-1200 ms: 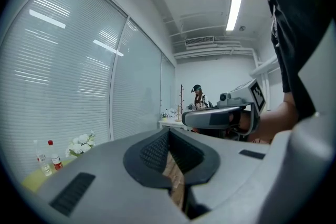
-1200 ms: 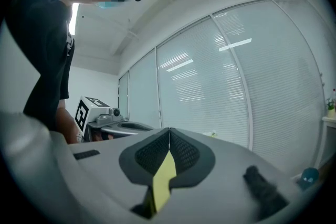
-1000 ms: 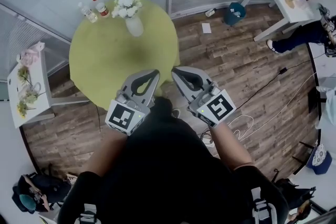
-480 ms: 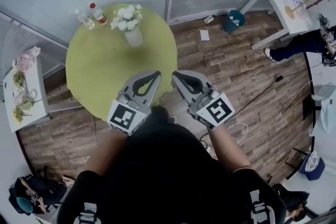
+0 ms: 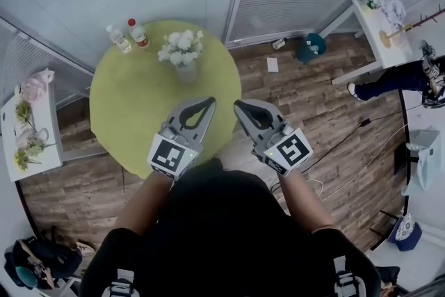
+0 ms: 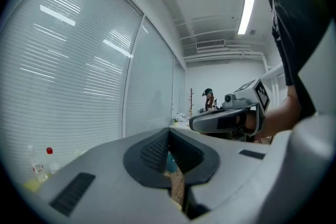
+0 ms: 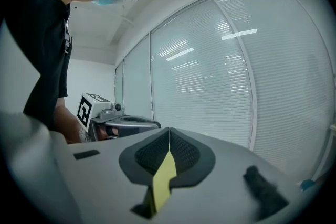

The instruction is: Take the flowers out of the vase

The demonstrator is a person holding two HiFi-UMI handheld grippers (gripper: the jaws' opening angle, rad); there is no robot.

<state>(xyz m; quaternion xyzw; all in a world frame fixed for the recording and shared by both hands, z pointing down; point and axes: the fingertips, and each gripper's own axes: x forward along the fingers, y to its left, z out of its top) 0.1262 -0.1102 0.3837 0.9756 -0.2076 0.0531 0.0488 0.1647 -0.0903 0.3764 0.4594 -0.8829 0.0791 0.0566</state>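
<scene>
Judging from how things lie, we're at the opening step, the approach, w/ nothing picked yet: the flowers (image 5: 182, 46) sit bunched in the vase (image 5: 186, 71), upright on the far half of the round green table (image 5: 128, 111), near two bottles (image 5: 119, 39) at the back rim. Both tools hang over the near side, well short of the vase. On the left gripper (image 5: 211, 101) the jaws are together, pads meeting on a line, nothing btwn them. The right gripper (image 5: 236, 106) is the same: pressed together & empty, tip about at the table's rim.

Next move, as we read it: carry one tool fwd to the bouquet, spread its jaws before arrival, come in at stem level just above the vase mouth, close on stems not blooms, then lift straight up. The other tool prob. needs to steady the vase body, since a light vase could ride up or tip w/ the stems.

Views differ a lot. Head view alone gives the layout: vase, flowers, table, both tools side by side, plus a side table (image 5: 50, 115) w/ more flowers at left. Neither gripper view shows the vase or its flowers; both look toward the blinds (image 7: 220, 86). What they add is the close look at the pads: left gripper view shows wood floor (image 6: 178, 186) thru the slit under the closed tips & the bottles low at its left edge; right gripper view shows a strip of green tabletop thru its slit.
</scene>
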